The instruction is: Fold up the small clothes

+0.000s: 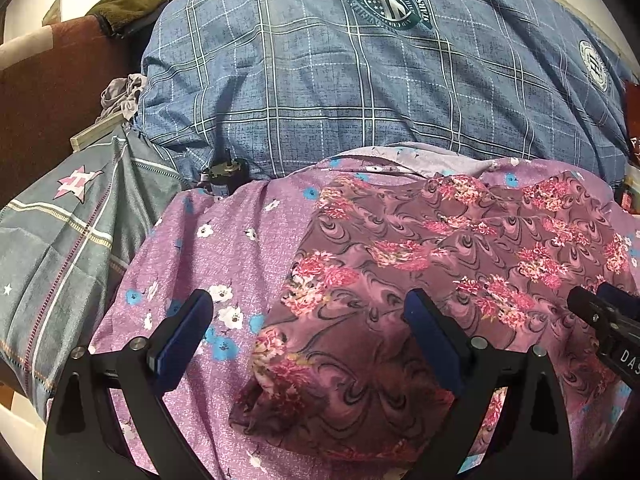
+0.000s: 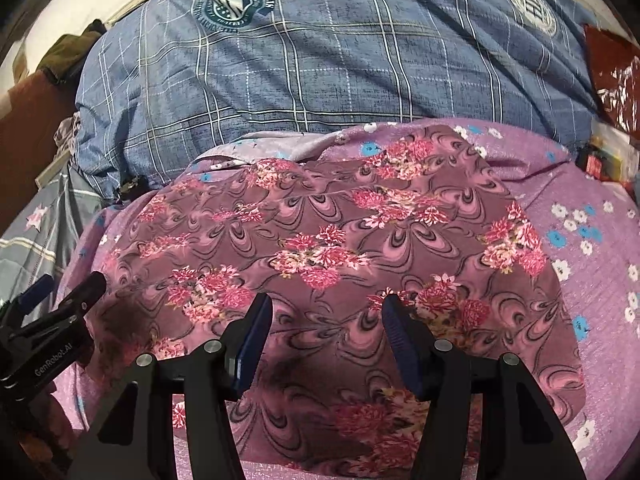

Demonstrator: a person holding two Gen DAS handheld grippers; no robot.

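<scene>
A mauve garment (image 1: 400,280) (image 2: 320,240) printed with pink flower clusters lies spread flat on a purple sheet (image 1: 240,240) (image 2: 600,280) with white and blue blossoms. My left gripper (image 1: 308,308) hovers open over the garment's left edge, its blue pads wide apart with nothing pinched. Over the garment's near middle my right gripper (image 2: 326,304) stands open, with the cloth lying below its fingers and not gripped. Each gripper shows in the other's view: the right gripper (image 1: 592,294) at the right edge, the left gripper (image 2: 70,284) at the left.
A bulky blue plaid quilt (image 1: 360,80) (image 2: 320,60) rises just behind the garment. To the left lies a grey star-print cover (image 1: 60,240), with a small dark object (image 1: 224,176) at the quilt's foot. Red packaging (image 2: 612,76) sits at the far right.
</scene>
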